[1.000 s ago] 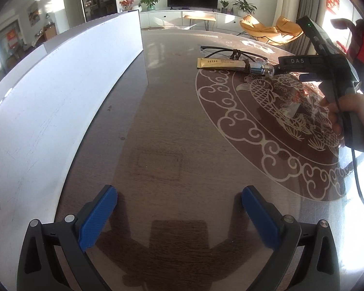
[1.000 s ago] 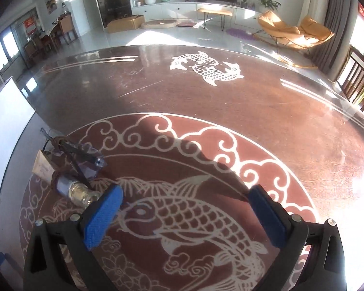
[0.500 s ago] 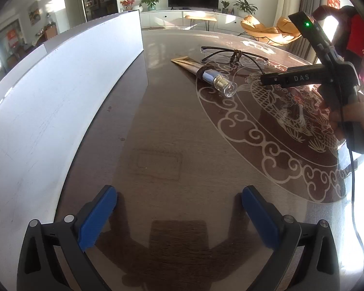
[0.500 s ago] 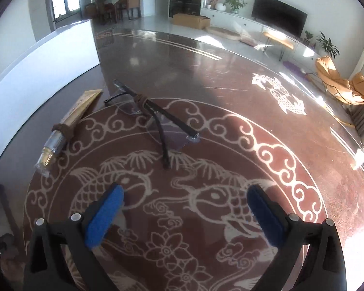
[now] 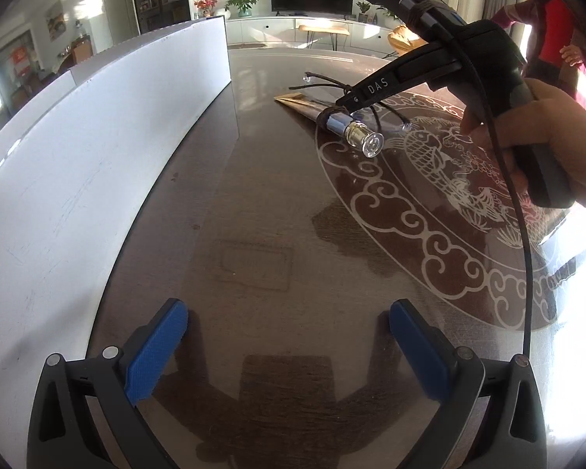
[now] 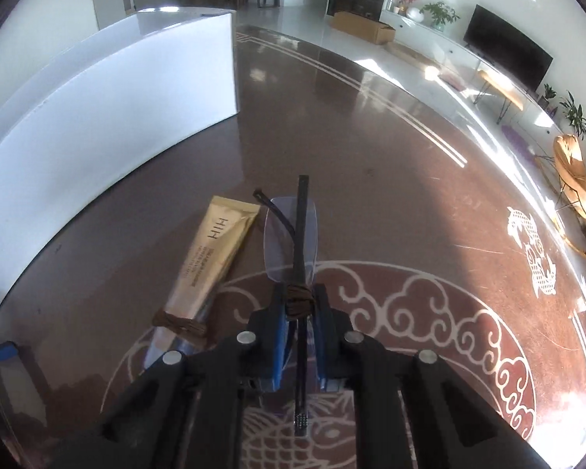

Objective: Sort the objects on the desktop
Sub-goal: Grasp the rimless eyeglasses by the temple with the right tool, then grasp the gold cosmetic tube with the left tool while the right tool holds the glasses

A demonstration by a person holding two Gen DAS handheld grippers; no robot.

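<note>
A pair of black-framed glasses (image 6: 293, 234) lies folded on the dark glass table. My right gripper (image 6: 300, 305) is shut on the glasses at the brown wrap on the temple. A gold cosmetic tube (image 6: 215, 262) with a silver and clear cap lies just left of the glasses; it also shows in the left wrist view (image 5: 347, 125). My left gripper (image 5: 289, 336) is open and empty, low over the near table. The right gripper (image 5: 351, 99) shows in that view above the tube, with the glasses (image 5: 320, 78) behind it.
A long white box wall (image 5: 97, 148) runs along the left side of the table; it also shows in the right wrist view (image 6: 109, 105). The table (image 5: 261, 195) carries a white fish and cloud pattern (image 5: 429, 179) on the right. A person in red (image 5: 551, 27) stands at the far right.
My right gripper has moved in over the glasses and shut on them. The tube has swung round from lying across the table to pointing towards the left camera. The left gripper has not moved.
</note>
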